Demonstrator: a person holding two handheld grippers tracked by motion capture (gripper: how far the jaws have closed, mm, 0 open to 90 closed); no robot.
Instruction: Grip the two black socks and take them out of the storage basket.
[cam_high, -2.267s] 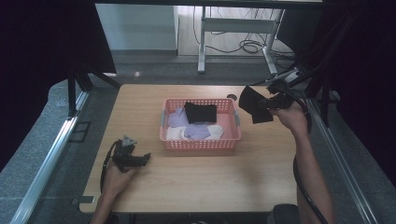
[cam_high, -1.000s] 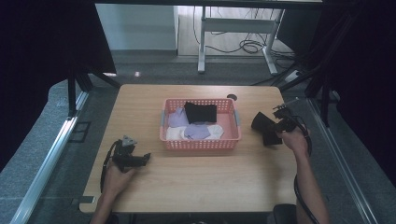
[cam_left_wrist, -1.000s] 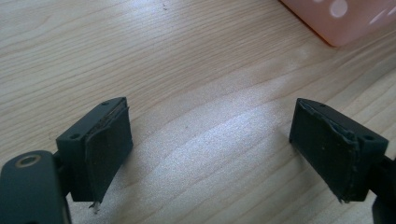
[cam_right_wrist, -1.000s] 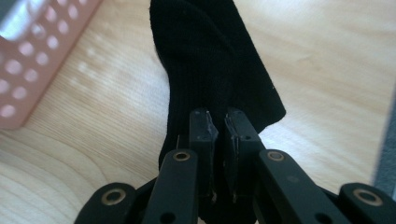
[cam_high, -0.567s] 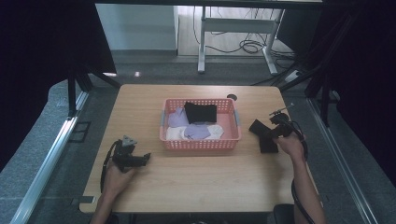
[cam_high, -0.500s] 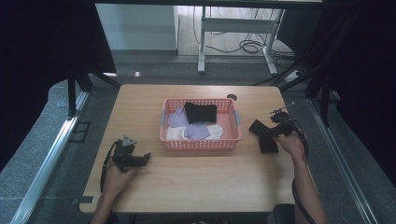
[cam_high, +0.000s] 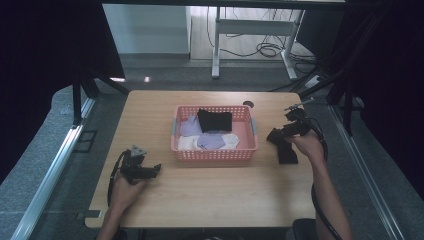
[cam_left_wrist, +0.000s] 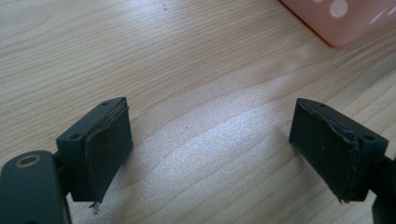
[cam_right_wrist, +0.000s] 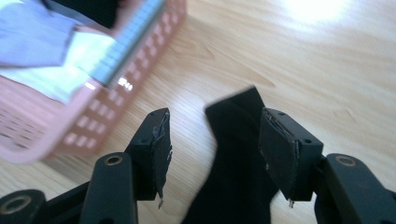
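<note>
Standing beside the table (cam_high: 210, 200), I see the right gripper (cam_high: 282, 134) low over a black cloth (cam_high: 284, 148) that lies flat on the wood, just to the right of the pink basket (cam_high: 215, 155) and apart from it. In the right gripper view its jaws stand parted, one on each side of the dark strip (cam_right_wrist: 233, 158), and they do not press it. So the gripper (cam_right_wrist: 210, 154) is open and the cloth rests on the table, not in its hold.

The left gripper (cam_high: 150, 170) lies near the front left of the table, well apart from the basket. In the left gripper view its jaws are also wide apart over bare wood (cam_left_wrist: 196, 93), with nothing between them, and a pink corner (cam_left_wrist: 345, 18) of the basket shows at the top right.

Inside the basket there are more pieces: another black cloth (cam_high: 215, 119) at the back, a lilac piece (cam_high: 190, 126) on the left, a second lilac piece (cam_high: 212, 140) in the middle, and a white one (cam_high: 187, 144) under them.

My judgement is that the work is emptying the basket piece by piece. One black piece is out and set down; about four pieces are left inside. It may need folding or straightening, but this I cannot tell from here. The other way, a piece about to be lifted into the basket, is also possible.
</note>
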